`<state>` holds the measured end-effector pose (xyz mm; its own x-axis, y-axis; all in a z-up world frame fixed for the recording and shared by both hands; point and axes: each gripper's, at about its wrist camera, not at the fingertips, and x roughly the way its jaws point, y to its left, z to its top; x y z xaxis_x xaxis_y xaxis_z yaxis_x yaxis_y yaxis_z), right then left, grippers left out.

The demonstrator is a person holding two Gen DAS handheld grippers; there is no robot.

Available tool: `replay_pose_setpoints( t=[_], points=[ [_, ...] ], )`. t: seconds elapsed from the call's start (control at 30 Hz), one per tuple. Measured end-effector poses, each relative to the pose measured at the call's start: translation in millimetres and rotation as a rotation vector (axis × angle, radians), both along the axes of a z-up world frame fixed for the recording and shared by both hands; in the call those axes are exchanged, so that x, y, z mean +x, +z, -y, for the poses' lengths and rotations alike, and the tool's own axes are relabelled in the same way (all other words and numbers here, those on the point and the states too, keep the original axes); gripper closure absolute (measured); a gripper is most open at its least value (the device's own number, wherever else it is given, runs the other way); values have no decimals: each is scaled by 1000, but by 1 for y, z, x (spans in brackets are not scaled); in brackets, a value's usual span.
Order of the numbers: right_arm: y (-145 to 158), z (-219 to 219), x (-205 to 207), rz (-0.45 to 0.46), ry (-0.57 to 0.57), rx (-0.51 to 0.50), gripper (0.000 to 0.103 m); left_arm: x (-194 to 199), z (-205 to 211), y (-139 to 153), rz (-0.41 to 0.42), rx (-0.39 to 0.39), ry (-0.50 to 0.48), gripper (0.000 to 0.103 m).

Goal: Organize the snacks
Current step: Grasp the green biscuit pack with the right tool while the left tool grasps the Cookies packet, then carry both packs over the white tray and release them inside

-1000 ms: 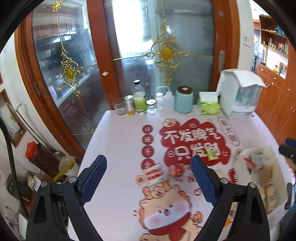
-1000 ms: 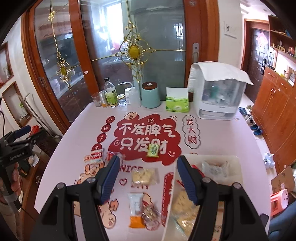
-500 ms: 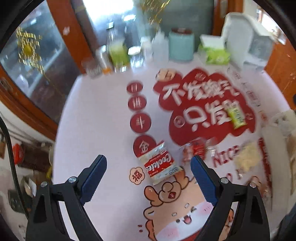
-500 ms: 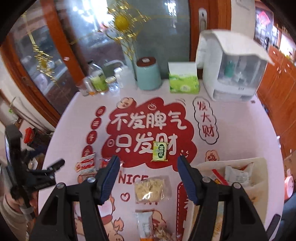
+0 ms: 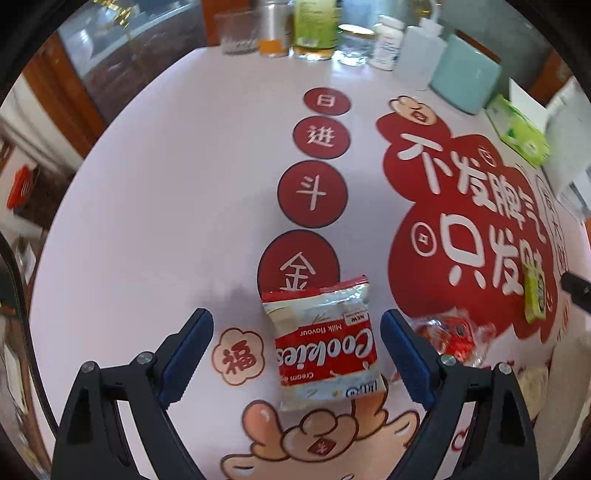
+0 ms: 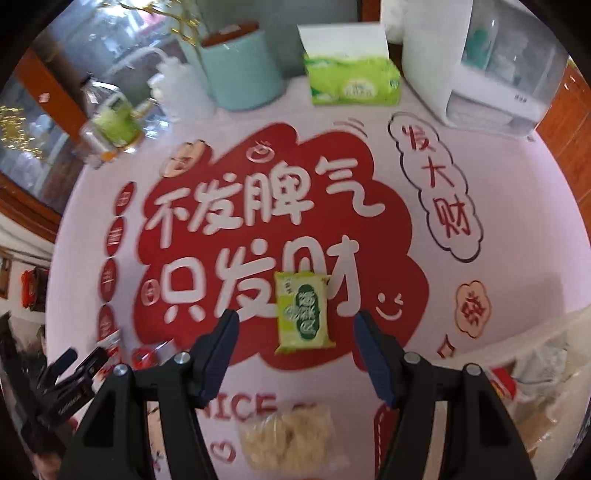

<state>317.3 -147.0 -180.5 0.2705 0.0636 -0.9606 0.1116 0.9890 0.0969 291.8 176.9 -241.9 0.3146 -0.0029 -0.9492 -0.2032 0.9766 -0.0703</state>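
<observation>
The left claw (image 5: 297, 343) is spread wide, its blue pads on either side of the cookie pack (image 5: 323, 341) without touching it. The pack lies flat on the tabletop (image 5: 166, 184), its far edge at 12 o'clock overlapping a dark red printed circle. Just past the right pad, at 3 o'clock from the pack, lies a clear wrapper with red contents (image 5: 452, 338). Further out toward 2 o'clock a green packet (image 5: 535, 291) lies on the big red print. Along the tabletop's far edge at 12 o'clock stand a glass (image 5: 236, 33), bottles (image 5: 317, 26) and a teal canister (image 5: 467, 79), with a green tissue box (image 5: 521, 129) at 1 o'clock.

The right claw (image 6: 297, 352) is also spread, its pads flanking the near end of the green packet (image 6: 303, 312) with clear gaps on both sides. The packet lies flat on the red print, long side running toward 12 o'clock. Near the camera at 6 o'clock, between the claw's arms, lies a clear bag of pale crackers (image 6: 291, 439). At 4 o'clock a white tray (image 6: 532, 380) holds several wrapped snacks, blurred. At 8 o'clock the left claw (image 6: 79, 363) shows at the tabletop's edge. At the far edge stand the teal canister (image 6: 242, 70), the tissue box (image 6: 352, 81) and a white appliance (image 6: 476, 62) at 1 o'clock.
</observation>
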Motion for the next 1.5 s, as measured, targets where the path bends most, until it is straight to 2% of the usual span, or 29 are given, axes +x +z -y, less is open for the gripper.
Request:
replay_pose_setpoints(
  t=[0.2,0.3,0.4,0.5,0.53,0.57,0.63,0.7,0.73,0.8,0.9,1.0,1.1,1.33,1.5],
  points=[
    [-42,-1,13,-76,-8,-19,38,1,1,-18,-19,-4,45,12],
    [-56,-1,16,-109,-2,-18,38,-1,2,-24,-15,9,62,12],
    [-59,-6,15,-99,22,-46,39,-5,7,-25,-20,32,55,12],
    [-62,-15,11,-89,52,-114,47,-12,10,-24,-25,30,49,12],
    [-61,-17,8,-78,66,-120,54,-15,12,-24,-29,30,52,12],
    [-61,-19,6,-71,77,-118,63,-18,12,-24,-30,35,58,16],
    [-60,-23,3,-72,84,-111,66,-26,13,-20,-20,38,65,27],
    [-60,-26,-2,-75,90,-113,66,-31,17,-14,-4,39,54,55],
    [-60,-29,-3,-74,95,-116,66,-33,18,-12,0,26,44,58],
    [-61,-34,-8,-82,117,-114,66,-37,17,-11,10,-30,35,58],
    [-61,-38,-16,-100,135,-103,66,-46,15,-4,19,-37,30,59],
    [-58,-38,-27,-126,128,-50,66,-61,12,17,64,-31,24,59],
    [-41,-40,-45,-97,137,-11,66,-73,12,45,124,-21,11,59],
    [27,-48,-101,48,224,48,66,-113,23,125,276,-42,-37,59],
    [76,-51,-144,168,250,82,66,-141,55,169,351,-85,-104,59]
  ],
)
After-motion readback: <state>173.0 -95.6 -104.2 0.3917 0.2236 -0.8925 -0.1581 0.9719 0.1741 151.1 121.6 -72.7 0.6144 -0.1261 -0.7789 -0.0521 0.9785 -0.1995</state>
